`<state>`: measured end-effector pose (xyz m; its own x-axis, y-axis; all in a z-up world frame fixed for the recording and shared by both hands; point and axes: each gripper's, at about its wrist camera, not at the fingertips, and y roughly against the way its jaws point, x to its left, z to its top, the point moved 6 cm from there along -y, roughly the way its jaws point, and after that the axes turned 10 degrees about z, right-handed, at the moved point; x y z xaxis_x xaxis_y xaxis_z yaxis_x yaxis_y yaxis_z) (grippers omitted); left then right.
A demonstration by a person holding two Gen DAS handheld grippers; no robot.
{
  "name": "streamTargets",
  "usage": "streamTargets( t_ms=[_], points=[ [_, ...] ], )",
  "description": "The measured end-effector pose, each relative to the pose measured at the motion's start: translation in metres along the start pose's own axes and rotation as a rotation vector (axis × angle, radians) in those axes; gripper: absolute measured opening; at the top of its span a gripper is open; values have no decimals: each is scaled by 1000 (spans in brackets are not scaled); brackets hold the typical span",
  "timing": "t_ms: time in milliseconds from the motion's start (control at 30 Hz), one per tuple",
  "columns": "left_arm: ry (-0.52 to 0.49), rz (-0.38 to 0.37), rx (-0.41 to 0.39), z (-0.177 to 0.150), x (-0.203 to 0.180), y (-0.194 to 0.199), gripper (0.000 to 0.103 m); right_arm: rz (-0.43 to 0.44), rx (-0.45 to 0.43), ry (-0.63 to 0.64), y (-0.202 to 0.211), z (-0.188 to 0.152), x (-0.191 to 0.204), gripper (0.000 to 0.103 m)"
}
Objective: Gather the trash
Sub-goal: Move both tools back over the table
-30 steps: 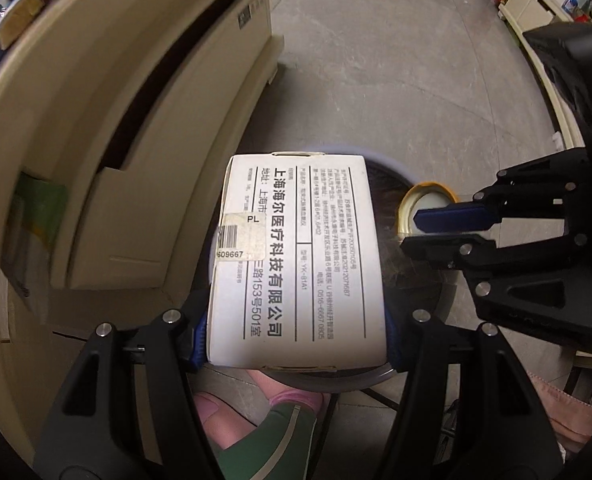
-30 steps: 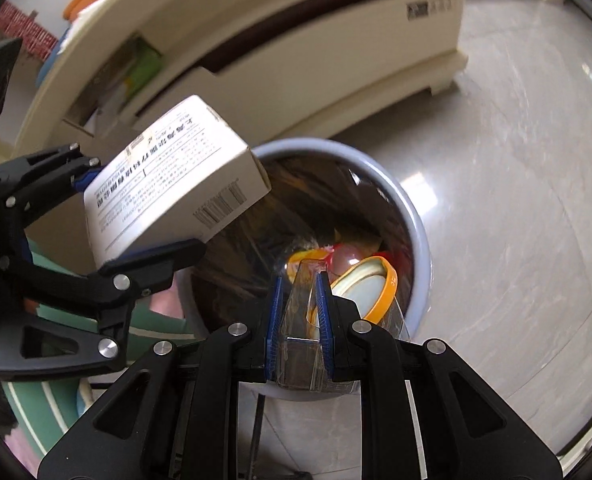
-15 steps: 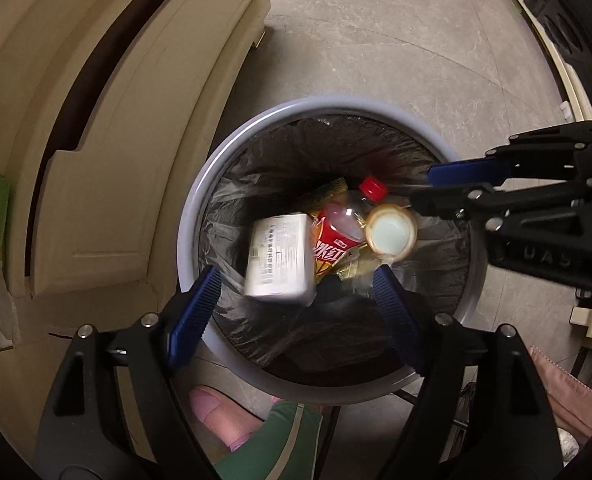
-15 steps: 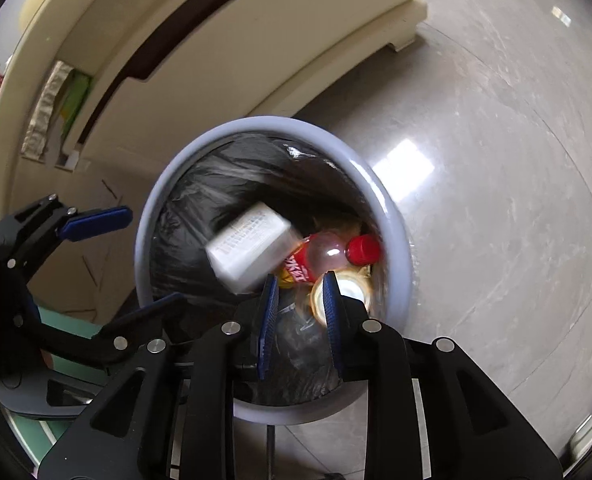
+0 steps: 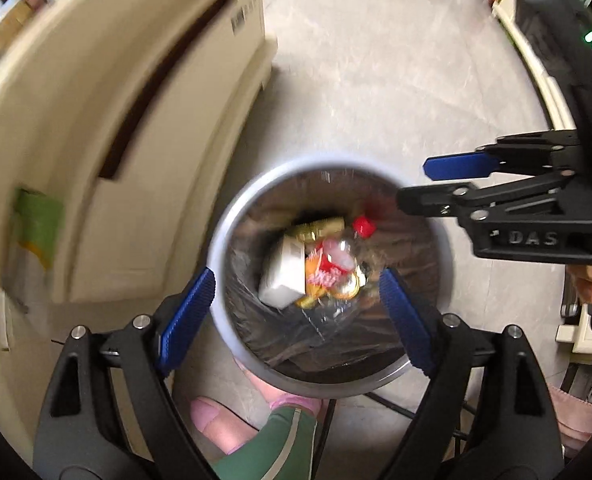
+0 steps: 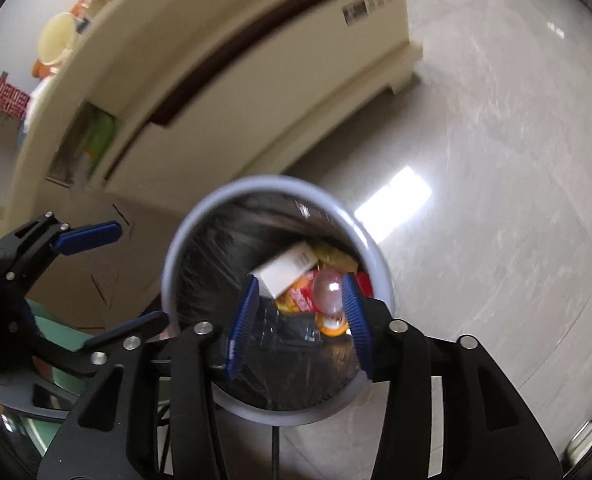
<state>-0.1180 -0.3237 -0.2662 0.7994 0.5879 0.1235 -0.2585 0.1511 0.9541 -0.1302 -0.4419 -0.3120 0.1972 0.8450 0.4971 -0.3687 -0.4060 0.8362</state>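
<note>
Both claws stand open and grip nothing. Left gripper (image 5: pixel 296 300): blue-padded fingers (image 5: pixel 186 316) spread wide, poised above the near edge of the trash bin (image 5: pixel 232 216). Right gripper (image 6: pixel 300 320): fingers parted, above the bin opening; in the left wrist view it enters from the right side (image 5: pixel 420 184) and its body is cut off by the frame edge.

Visibility: both views are motion-blurred. The black liner bag (image 6: pixel 212 264) hides the bin's inner wall. Print on the white box (image 5: pixel 282 280) cannot be read. The items beneath the box are only partly exposed.

Surroundings: the bin stands on a glossy grey tile floor (image 6: pixel 496 160) bearing a bright window reflection, just beside a cream cabinet (image 5: pixel 96 120) with a dark horizontal slot. A pink slipper (image 5: pixel 216 420) and a green trouser leg show below the bin.

Trash: the white box lies tilted inside the bin, against a clear bottle (image 5: pixel 336 260) with a red label and red cap (image 5: pixel 364 226). Gold-coloured wrappers (image 5: pixel 320 228) and an orange-rimmed lid (image 6: pixel 332 326) lie alongside.
</note>
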Motion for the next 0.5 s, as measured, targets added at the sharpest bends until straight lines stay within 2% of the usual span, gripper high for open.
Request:
streamTargets(
  t_ms=[167,233,333,467,500],
  points=[
    [71,25,-139,16,44,65,86,11,-89,79,39,33,35,55],
    [111,44,-190,18,71,93,89,21,-126,131,53,49,59,63],
    [163,112,-256,15,119,128,95,50,-169,220,67,74,103,69],
    [267,222,-274,2,200,149,96,94,-204,352,71,109,170,71],
    [289,246,-268,-2,219,148,96,102,-213,387,71,117,188,76]
  ],
)
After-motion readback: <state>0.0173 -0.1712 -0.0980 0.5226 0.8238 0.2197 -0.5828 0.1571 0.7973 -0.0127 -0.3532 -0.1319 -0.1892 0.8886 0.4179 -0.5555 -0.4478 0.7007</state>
